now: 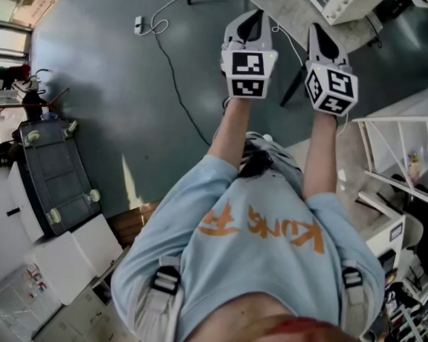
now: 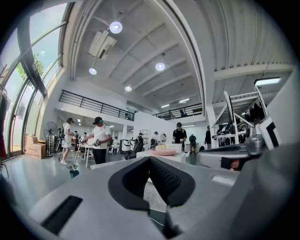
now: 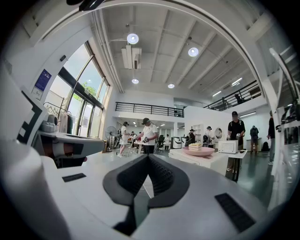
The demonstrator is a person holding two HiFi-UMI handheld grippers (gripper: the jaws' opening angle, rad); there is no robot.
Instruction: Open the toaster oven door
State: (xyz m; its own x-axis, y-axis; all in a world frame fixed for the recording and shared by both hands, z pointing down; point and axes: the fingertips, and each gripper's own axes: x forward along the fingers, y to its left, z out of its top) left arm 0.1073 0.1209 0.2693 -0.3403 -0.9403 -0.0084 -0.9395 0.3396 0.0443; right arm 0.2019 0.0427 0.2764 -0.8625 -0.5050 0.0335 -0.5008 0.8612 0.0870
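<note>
Left gripper (image 2: 150, 160): fingers (image 2: 165, 180) closed tip to tip, nothing between them. Right gripper (image 3: 149, 157): same, fingers (image 3: 162, 176) shut together, empty. Both sit side by side out in front of the person's chest, well above the floor (image 1: 118, 92), aimed roughly level across a big hall

Toaster oven (image 3: 228, 146): the small white box at the right end of a white desk (image 3: 211, 161) ahead of the right gripper, well apart from both grippers. Too small to tell how its door stands. A pink dish (image 3: 198, 151) with something stacked on it is just left of it on the same desk

Past the desk, people (image 3: 149, 136) stand around other desks. Head view: a black cable (image 1: 177, 80) runs across the floor and a dark wheeled cart (image 1: 54, 174) is at the left
</note>
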